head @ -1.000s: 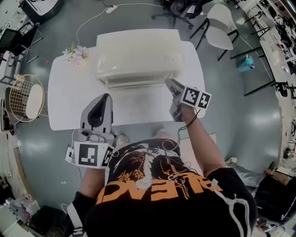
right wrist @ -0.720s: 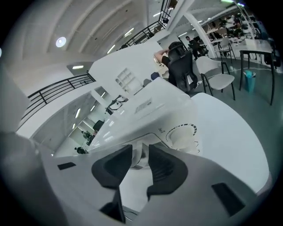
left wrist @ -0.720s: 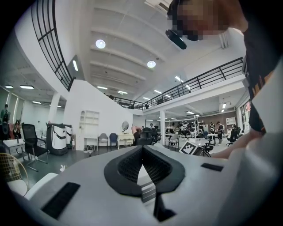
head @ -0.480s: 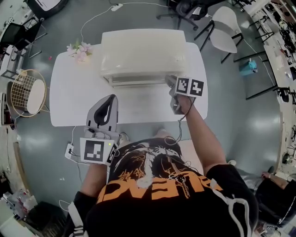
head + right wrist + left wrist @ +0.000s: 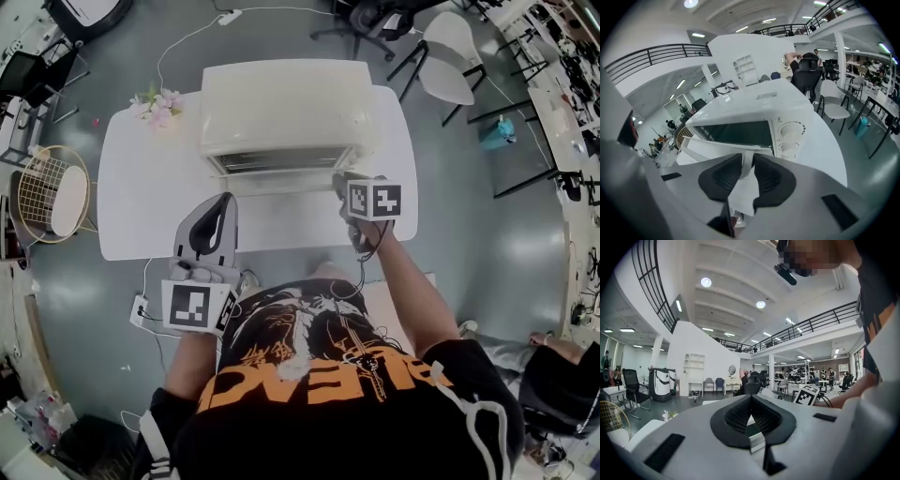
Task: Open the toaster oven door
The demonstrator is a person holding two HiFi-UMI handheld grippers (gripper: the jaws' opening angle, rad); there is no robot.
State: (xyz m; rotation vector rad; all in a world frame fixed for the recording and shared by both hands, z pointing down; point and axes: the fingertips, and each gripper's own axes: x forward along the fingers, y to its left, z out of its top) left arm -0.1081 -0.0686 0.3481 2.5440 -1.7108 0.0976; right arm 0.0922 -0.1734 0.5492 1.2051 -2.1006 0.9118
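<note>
White handle [image 5: 745,164] of the toaster oven [image 5: 281,103] on the table [image 5: 141,206] sits btwn my right tongs [image 5: 747,154], jaws closing on it. Follow the hinge arc down & toward me, slow. Left tongs [image 5: 751,398] together, empty.

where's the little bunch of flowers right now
In the head view the flowers lie at the far left corner of the white table, just left of the toaster oven.

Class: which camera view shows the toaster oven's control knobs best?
The right gripper view: it faces the toaster oven, with the knobs plain on its front. The head view looks down on its top, hiding them; the left gripper view misses the oven.
</note>
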